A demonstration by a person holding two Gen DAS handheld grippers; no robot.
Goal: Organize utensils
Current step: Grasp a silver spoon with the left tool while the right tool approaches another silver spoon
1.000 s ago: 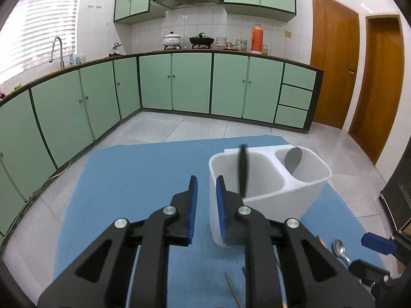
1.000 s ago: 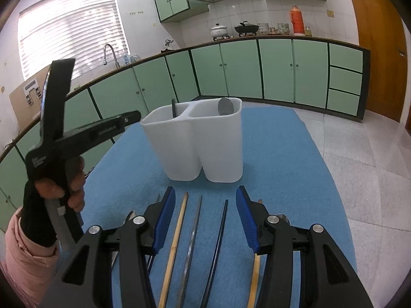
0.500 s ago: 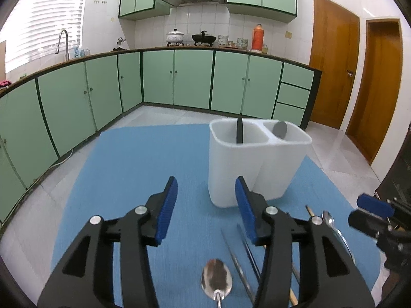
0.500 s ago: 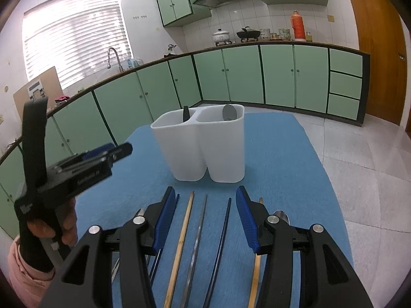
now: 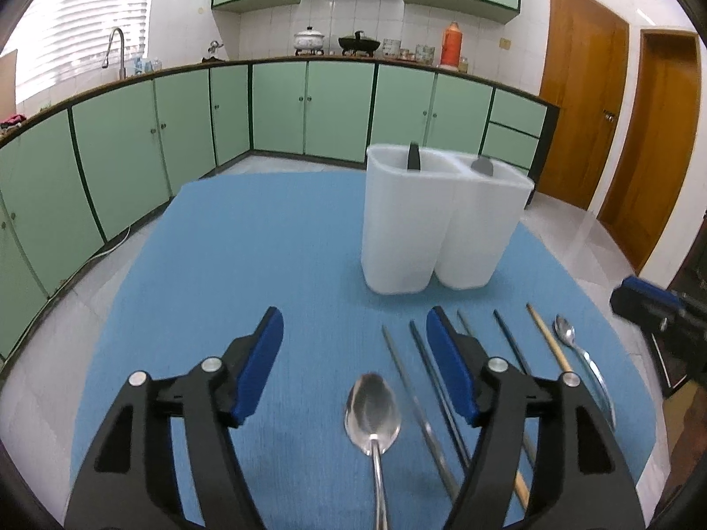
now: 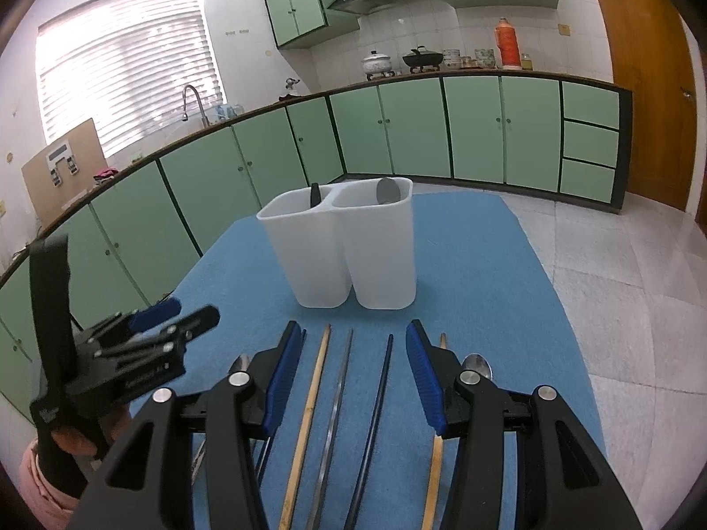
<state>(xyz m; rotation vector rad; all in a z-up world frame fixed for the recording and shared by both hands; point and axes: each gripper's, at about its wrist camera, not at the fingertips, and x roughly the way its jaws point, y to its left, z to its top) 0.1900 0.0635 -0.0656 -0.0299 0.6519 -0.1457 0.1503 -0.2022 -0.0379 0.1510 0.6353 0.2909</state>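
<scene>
A white two-compartment holder (image 5: 442, 225) (image 6: 349, 247) stands on the blue mat (image 5: 247, 256). A black handle (image 5: 413, 157) sticks out of its left compartment and a spoon bowl (image 5: 481, 165) out of its right. My left gripper (image 5: 353, 316) (image 6: 185, 313) hovers low over the mat, its jaws opening, nothing pressed between them. A metal spoon (image 5: 373, 410) lies on the mat under the gap. My right gripper (image 6: 353, 333) (image 5: 649, 304) is open above a wooden chopstick (image 6: 309, 406), a metal one (image 6: 336, 397) and a black one (image 6: 378, 402).
More chopsticks (image 5: 415, 393) and a second spoon (image 5: 570, 340) (image 6: 479, 364) lie in a row on the mat in front of the holder. A hand in a pink sleeve (image 6: 39, 486) holds the left gripper. Green kitchen cabinets (image 5: 336, 110) ring the room.
My left gripper has drawn back from the holder and sunk toward the mat, and its jaws have spread from nearly shut to wide. The right gripper has stayed where it was.
</scene>
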